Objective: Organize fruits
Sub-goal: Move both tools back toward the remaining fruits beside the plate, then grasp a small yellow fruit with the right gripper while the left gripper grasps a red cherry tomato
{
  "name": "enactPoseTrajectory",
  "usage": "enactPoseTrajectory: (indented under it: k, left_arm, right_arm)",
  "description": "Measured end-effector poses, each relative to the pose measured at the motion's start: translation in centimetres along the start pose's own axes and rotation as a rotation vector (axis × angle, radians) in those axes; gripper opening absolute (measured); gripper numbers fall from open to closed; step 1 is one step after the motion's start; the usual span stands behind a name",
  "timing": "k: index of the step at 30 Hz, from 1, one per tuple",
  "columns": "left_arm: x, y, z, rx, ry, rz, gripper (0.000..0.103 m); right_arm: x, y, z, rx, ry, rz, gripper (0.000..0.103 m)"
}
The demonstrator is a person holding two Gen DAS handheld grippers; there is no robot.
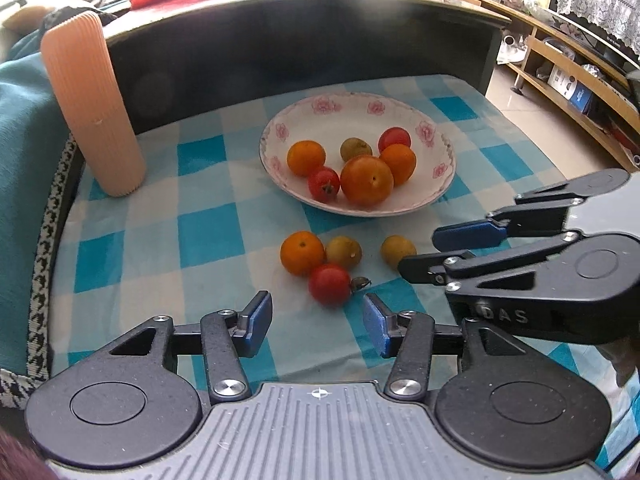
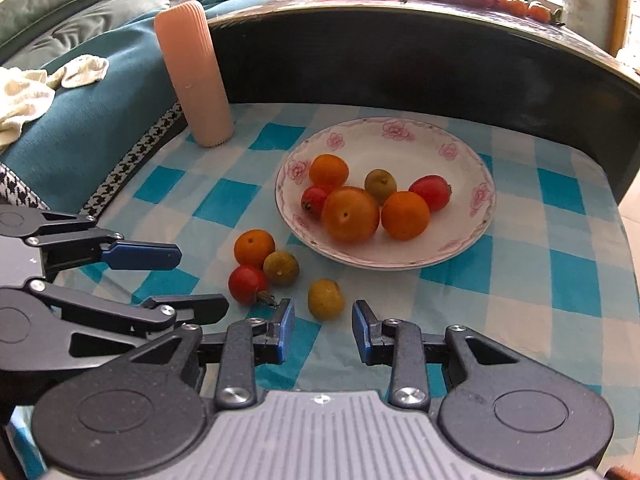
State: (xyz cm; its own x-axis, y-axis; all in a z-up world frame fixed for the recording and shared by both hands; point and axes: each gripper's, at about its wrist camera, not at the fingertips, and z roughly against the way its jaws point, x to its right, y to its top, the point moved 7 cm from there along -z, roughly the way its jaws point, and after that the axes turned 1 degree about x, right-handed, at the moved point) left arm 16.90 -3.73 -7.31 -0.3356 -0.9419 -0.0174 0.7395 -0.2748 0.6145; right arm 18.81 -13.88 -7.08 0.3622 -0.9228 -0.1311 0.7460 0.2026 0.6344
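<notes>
Left gripper [image 1: 316, 320]: spread, empty, red tomato [image 1: 329, 284] just ahead on the cloth.
Right gripper [image 2: 323, 330]: spread, empty, facing yellow fruit [image 2: 325, 298].
Handling: probably light, smooth, bruisable; pinch gently across the middle.
Plate [image 1: 280, 120]: already holds six fruits.

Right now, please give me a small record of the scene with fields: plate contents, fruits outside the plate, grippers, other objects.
plate: six fruits inside, three orange, two red, one yellow-green
loose fruits on tablecloth: orange fruit, red tomato, two yellow-green fruits
left gripper: open, empty, red tomato just ahead
right gripper: open, empty, a yellow-green fruit just ahead
other: ribbed peach cylinder, upright, left of plate
</notes>
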Motion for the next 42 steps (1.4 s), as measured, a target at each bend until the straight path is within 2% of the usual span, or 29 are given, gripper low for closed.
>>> enactPoseTrajectory:
  k: [13, 14, 16, 30, 32, 42]
  left_arm:
    - [-0.4, -0.3, -1.1, -0.024, -0.007, 0.003, 0.06]
    - [-0.3, -0.3, -1.3, -0.022, -0.007, 0.0, 0.06]
    - [-0.2, -0.2, -1.5, -0.021, -0.013, 0.003, 0.06]
    - [1.0, 0.3, -4.3, -0.025, -0.02, -0.003, 0.054]
    - [1.1, 0.5, -4.3, -0.021, -0.013, -0.002, 0.046]
    - [1.3, 0.0, -3.3, -0.023, -0.011, -0.009, 0.044]
  right_arm:
    - [0.0, 0.1, -3.4, -0.032, 0.009, 0.041, 0.048]
    - [0.0, 0.1, -3.6, -0.037, 0.002, 0.04, 0.045]
    - [-0.1, 0.1, -3.6, -0.04, -0.012, 0.061, 0.041]
    - [2.3, -1.4, -1.7, -0.06, -0.03, 0.014, 0.041]
    - [2.6, -1.5, -1.6, -0.061, -0.028, 0.007, 0.041]
    - [2.8, -1.6, -1.1, -0.054, -0.025, 0.009, 0.041]
